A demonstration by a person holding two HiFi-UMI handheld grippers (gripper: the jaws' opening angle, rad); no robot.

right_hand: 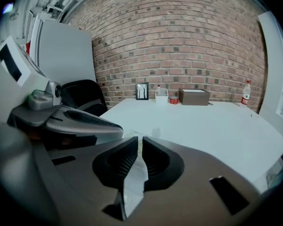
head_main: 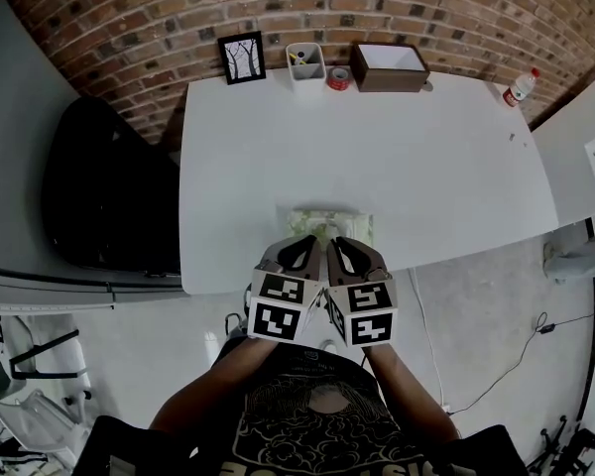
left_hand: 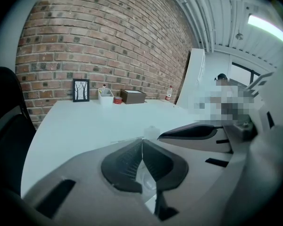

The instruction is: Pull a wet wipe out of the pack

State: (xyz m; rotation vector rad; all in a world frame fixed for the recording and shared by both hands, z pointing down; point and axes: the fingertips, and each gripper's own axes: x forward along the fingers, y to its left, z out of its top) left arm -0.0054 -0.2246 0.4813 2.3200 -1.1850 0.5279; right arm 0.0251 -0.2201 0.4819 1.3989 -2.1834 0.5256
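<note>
Since both are squeezed closed on nothing I can make out, I'd open the right gripper (right_hand: 140, 142) first and keep the left gripper (left_hand: 142, 142) to pin things down. The pack (head_main: 329, 222) sits just past their tips on the table (head_main: 397, 157). Hold it flat, pinch the wipe low, pull slowly.

Office or studio-type workroom: bare brick wall (head_main: 377, 8), white counter (head_main: 377, 167) with framed picture (head_main: 242, 58), pen cup (head_main: 305, 64) and brown box (head_main: 388, 67) at the back. Black office chair (head_main: 109, 196) alongside, exposed ceiling pipes (left_hand: 212, 13), loose cables (head_main: 535, 330) on the floor.
</note>
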